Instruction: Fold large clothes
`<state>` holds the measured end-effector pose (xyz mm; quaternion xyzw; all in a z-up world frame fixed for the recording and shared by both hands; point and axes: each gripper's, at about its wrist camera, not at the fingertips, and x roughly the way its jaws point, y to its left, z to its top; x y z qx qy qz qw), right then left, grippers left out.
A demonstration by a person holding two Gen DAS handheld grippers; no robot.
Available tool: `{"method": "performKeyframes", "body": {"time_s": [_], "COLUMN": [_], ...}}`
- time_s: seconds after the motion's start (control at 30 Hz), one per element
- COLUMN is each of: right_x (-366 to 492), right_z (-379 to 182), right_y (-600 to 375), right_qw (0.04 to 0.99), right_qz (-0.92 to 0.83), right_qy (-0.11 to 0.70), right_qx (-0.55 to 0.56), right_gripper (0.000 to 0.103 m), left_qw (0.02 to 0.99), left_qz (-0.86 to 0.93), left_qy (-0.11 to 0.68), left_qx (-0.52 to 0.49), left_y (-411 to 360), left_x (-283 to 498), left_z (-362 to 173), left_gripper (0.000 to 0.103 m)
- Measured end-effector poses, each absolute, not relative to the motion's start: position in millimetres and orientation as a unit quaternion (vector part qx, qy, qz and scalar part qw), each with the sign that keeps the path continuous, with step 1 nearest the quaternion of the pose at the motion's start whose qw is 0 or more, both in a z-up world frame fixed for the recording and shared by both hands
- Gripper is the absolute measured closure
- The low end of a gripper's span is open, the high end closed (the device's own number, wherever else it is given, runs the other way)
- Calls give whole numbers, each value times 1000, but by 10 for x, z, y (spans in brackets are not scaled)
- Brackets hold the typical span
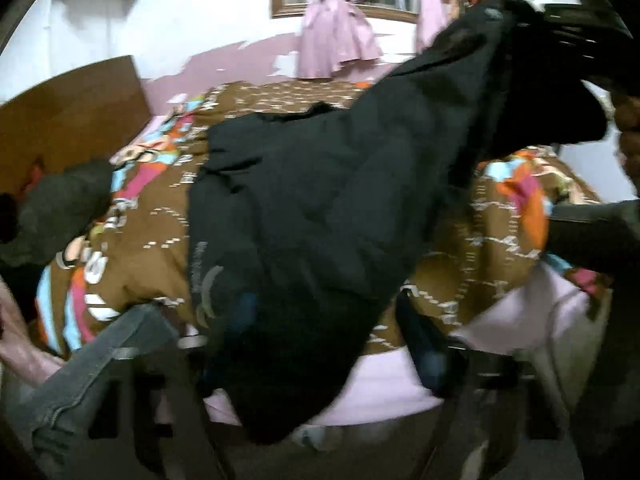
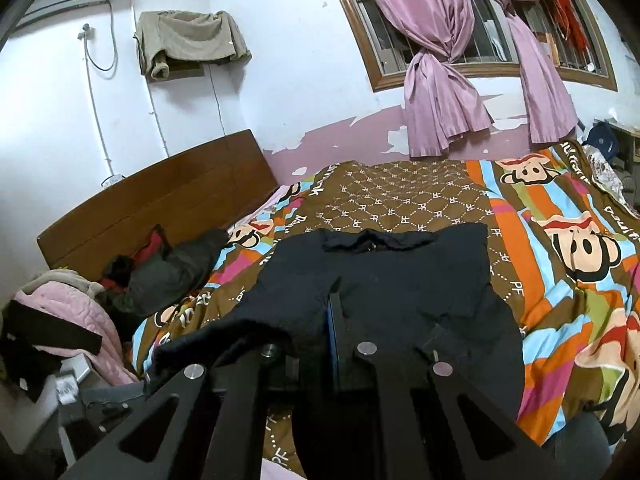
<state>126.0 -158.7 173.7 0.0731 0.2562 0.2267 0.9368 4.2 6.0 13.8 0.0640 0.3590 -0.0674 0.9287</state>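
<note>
A large black garment (image 1: 320,216) lies partly on the bed and is lifted at one side. In the left wrist view, the right gripper (image 1: 560,36) holds its raised corner high at the upper right. In the right wrist view, my right gripper (image 2: 326,320) is shut on a fold of the black garment (image 2: 400,288), whose far part lies flat on the bed. In the left wrist view my left gripper (image 1: 308,344) has its fingers apart at the bottom, with the garment's lower edge hanging between them. The view is blurred.
The bed has a brown cartoon-print quilt (image 2: 560,240) and a wooden headboard (image 2: 160,192). A dark grey garment (image 2: 168,272) lies near the headboard. Pink clothes (image 2: 72,312) are piled at the left. Pink curtains (image 2: 440,80) hang at the window. Jeans (image 1: 88,380) show at the lower left.
</note>
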Motion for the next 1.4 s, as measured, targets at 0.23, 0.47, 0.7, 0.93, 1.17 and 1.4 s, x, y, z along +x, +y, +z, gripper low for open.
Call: {"method": "performKeyframes", "body": {"time_s": [0.23, 0.47, 0.7, 0.93, 1.17, 1.4], "right_x": [879, 397, 324, 970, 1792, 2775], "right_z": [1603, 1807, 2033, 2054, 2094, 1940], "right_y": [-1831, -1944, -1944, -1830, -1673, -1611], "right_qw": [936, 928, 930, 936, 936, 928], "right_qz": [247, 287, 291, 265, 250, 233], "right_qy": [233, 225, 219, 232, 244, 288], "right_qx": [90, 72, 52, 3, -40, -48], "right_gripper": [95, 95, 95, 95, 95, 94], "left_qw": [956, 971, 977, 974, 964, 967], "left_qz": [-34, -49, -74, -86, -59, -59], "left_qy": [279, 228, 190, 191, 204, 215], "left_qx": [80, 58, 64, 83, 158, 125], "left_y": [184, 465, 453, 426, 380, 579], "left_x": [-184, -438, -702, -337, 432, 1429], "left_z": [342, 869, 1389, 1587, 1505, 1444], "left_gripper": [97, 98, 98, 98, 98, 98]}}
